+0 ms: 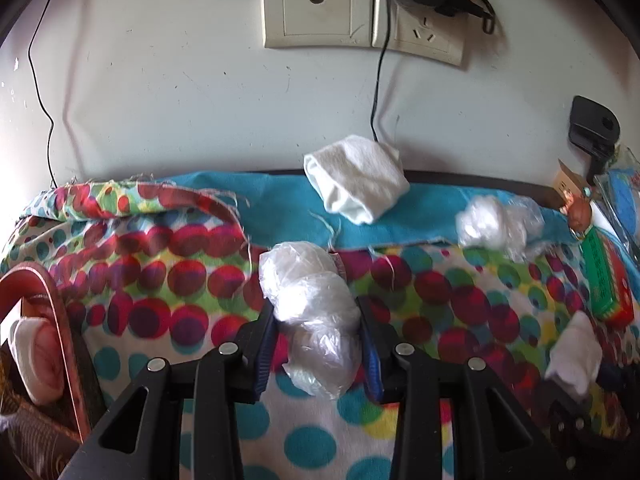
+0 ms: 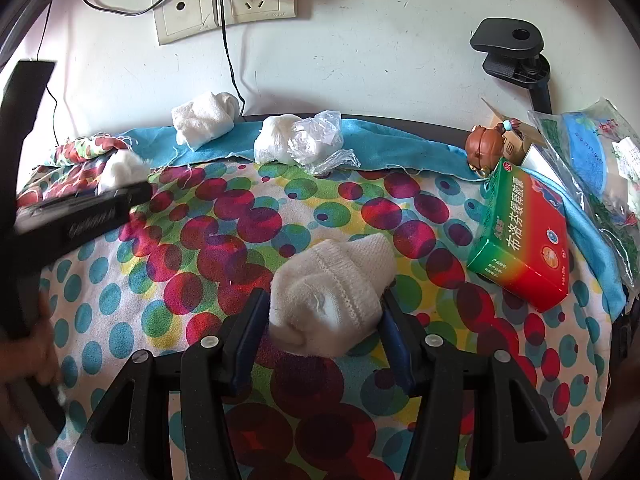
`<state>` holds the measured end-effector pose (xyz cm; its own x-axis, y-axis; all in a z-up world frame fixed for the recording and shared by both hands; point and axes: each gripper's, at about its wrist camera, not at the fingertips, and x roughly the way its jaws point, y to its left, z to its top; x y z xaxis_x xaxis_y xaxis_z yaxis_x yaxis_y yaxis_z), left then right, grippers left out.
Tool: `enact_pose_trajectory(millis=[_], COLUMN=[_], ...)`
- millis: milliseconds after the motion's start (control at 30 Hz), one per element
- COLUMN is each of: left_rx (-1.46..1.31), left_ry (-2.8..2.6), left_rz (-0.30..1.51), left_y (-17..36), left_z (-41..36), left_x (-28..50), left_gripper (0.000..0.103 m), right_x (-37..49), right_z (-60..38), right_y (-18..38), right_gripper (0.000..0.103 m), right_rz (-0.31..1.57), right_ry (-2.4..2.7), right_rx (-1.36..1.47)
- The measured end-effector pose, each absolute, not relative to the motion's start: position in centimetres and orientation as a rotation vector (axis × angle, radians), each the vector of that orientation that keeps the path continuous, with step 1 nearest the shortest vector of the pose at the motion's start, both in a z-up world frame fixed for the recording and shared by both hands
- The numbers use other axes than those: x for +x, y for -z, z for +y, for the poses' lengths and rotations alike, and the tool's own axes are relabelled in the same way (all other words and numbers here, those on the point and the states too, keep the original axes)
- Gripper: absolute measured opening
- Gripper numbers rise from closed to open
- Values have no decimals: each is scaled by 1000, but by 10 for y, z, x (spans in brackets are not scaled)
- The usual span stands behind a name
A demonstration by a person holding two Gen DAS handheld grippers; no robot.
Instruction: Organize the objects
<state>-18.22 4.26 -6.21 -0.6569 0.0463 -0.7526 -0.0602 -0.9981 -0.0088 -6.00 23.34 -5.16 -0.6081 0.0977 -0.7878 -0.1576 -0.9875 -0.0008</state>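
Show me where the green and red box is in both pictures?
Left wrist view: the green and red box sits at the far right edge on the spotted cloth, seen edge-on.
Right wrist view: the box lies at the right, printed face up, beside the brown figurine.
Shared landmark: the wall socket, top of each view.

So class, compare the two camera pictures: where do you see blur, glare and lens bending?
Left wrist view: glare bleaches the left edge, and the straight white wall socket plate bows. Right wrist view: the black left gripper and the hand at the left edge are smeared by motion, while the white knitted sock bundle and green-and-red medicine box stay sharp; corners go dark.
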Motion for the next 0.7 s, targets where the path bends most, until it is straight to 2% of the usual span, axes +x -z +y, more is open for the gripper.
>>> enact_pose_trajectory(millis=[333,567,700], left_rx=[-1248,-1151,-1143], left_ry=[-2772,-2761,-2747], left_rz=[120,219,196], left_y=[57,32,18], left_z=[50,46,44], left_x=[-123,-64,-38], left_gripper=[37,37,37], right_x=[-60,-60,-60], right_z=[232,231,230], right_y=[52,52,52], right_gripper=[53,53,53], right_rz=[98,99,99], right_ry=[-2685,-2683,-2681], right_rx=[-1311,-1310,-1309])
